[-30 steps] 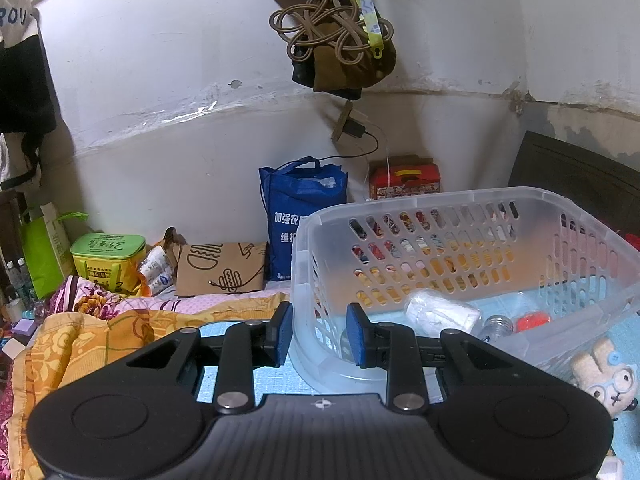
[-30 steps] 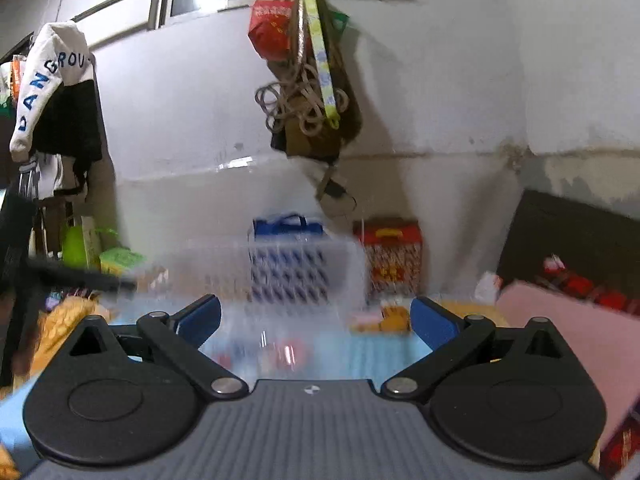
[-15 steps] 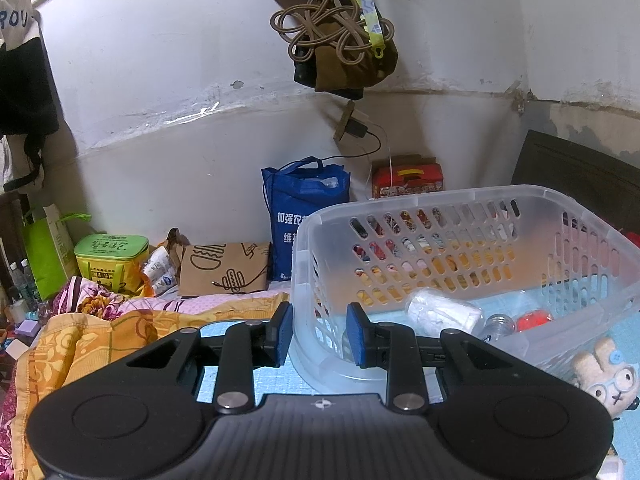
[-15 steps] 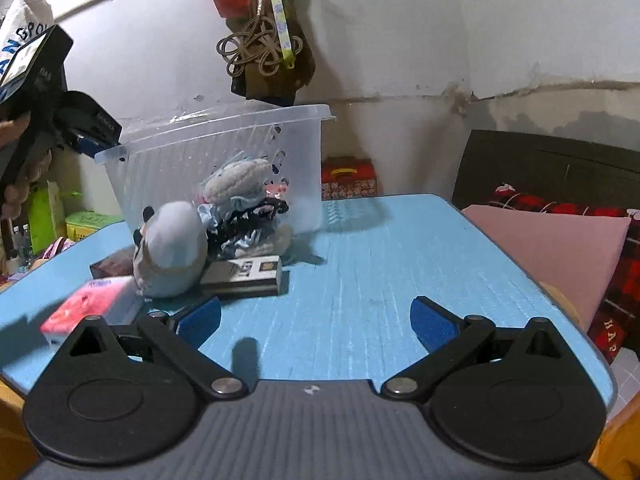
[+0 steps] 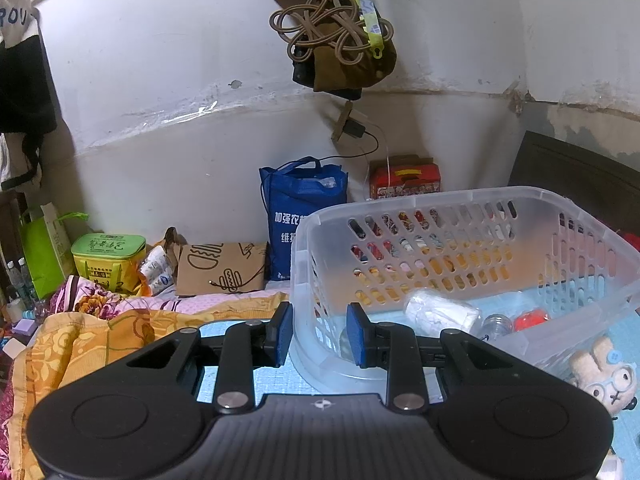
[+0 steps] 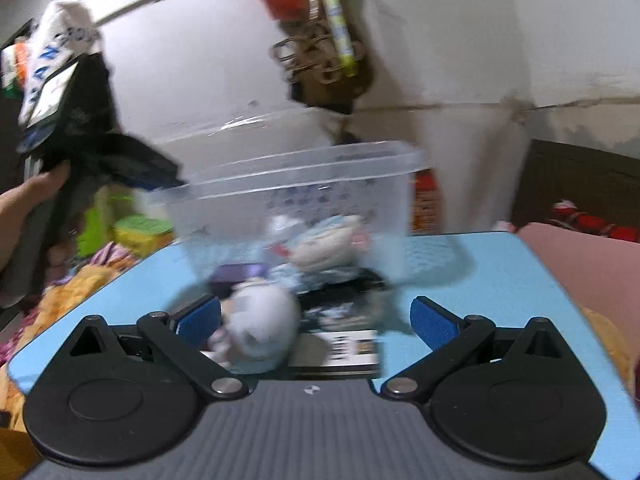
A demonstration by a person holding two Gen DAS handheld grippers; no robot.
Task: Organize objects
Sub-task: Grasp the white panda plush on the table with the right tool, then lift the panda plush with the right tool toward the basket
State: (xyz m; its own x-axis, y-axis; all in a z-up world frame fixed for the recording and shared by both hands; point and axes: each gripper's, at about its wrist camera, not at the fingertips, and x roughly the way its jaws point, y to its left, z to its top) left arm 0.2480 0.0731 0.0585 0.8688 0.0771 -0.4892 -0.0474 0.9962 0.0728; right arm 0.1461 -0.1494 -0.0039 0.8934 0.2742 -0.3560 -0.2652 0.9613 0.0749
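On the blue table (image 6: 480, 280), left to right
Left gripper (image 5: 316, 334): jaws narrow, clamped on the near corner wall of the clear basket (image 5: 460, 216), which is tilted.
Basket contents: white roll (image 5: 440, 312), bottle, red item.
Right gripper (image 6: 316, 318): jaws wide, holding nothing; plush toy (image 6: 260, 328) and flat box (image 6: 352, 350) lie between them, blurred.

Left wrist view: close behind the clear basket (image 5: 460, 240), looking slightly down at its near corner, wall beyond. Right wrist view: low over the blue table (image 6: 480, 280), further back, facing the basket's (image 6: 304, 184) outer side, blurred. Shared: basket, table, hanging cords (image 5: 332, 28).
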